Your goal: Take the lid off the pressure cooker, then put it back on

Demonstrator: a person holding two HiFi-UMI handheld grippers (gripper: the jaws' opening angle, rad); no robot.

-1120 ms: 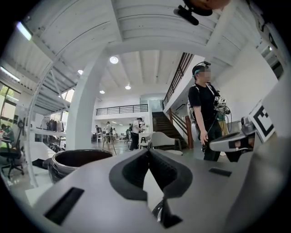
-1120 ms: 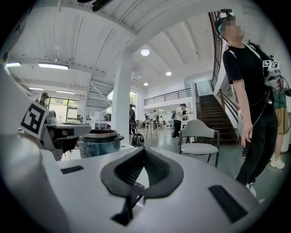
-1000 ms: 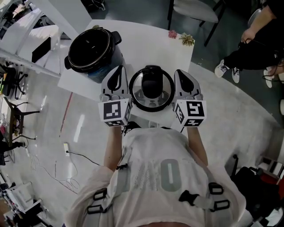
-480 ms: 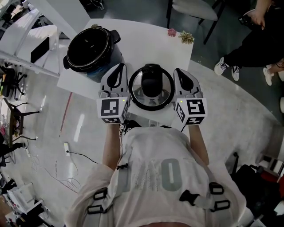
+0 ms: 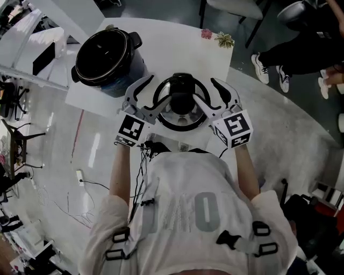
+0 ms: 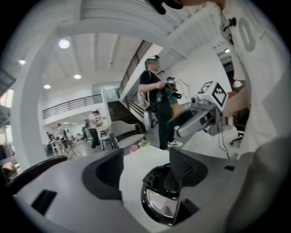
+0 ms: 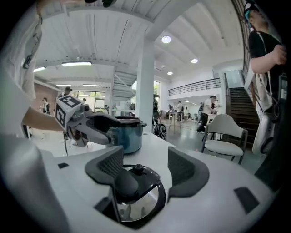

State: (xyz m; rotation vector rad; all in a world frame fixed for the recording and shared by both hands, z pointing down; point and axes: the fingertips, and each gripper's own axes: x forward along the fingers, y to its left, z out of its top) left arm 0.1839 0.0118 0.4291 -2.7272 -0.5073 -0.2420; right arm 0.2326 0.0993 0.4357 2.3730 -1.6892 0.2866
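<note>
The pressure cooker [image 5: 107,58] stands without its lid at the back left of the white table [image 5: 172,45], a dark pot with black side handles. Its lid [image 5: 181,103], black-rimmed with a black handle [image 5: 181,98], lies flat near the table's front edge. My left gripper [image 5: 155,95] and right gripper [image 5: 210,95] flank the lid, both open; their jaws have just been opening. Each inner jaw reaches over the lid toward the handle, and no pad presses on it. In the left gripper view the lid [image 6: 160,205] sits low between the jaws; the right gripper view shows the lid [image 7: 138,196] likewise.
A small plant [image 5: 224,38] and a pink item [image 5: 207,33] sit at the table's far right corner. A chair [image 5: 231,6] stands behind the table. A seated person's legs [image 5: 293,51] are at the right. White furniture [image 5: 40,45] lies left of the table.
Both grippers' jaws went from shut to spread wide. Both hands moved inward and down, so the inner jaws now overlap the lid's rim. The lid and cooker stayed in place.
</note>
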